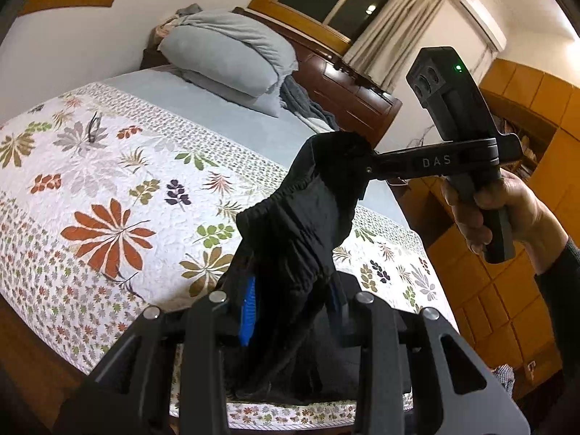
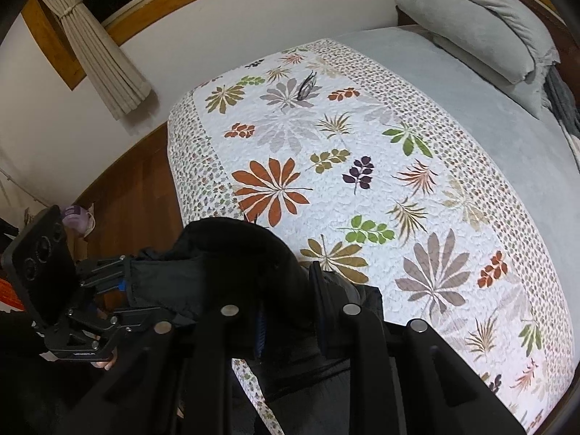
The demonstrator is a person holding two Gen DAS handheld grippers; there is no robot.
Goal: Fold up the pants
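We have the black pants (image 1: 301, 224) pinched in both grippers and lifted over the near edge of the bed (image 1: 224, 123), so that the cloth can hang free and straighten before we lay it on the floral quilt (image 2: 362, 181). In the left wrist view the left gripper (image 1: 293, 304), at bottom centre, is closed on a bunched part of the fabric, while the right gripper (image 1: 366, 166), right of centre and held by a hand (image 1: 507, 210), clamps the other end of the elastic waistband. In the right wrist view the left gripper (image 2: 127, 297) sits at lower left, its jaws shut on the cloth, and the right gripper (image 2: 290, 311) bites the fabric at bottom centre. The waistband spans between the two grips, slack and sagging; the legs drop below the frame, so we judge the long axis roughly vertical, waist up.
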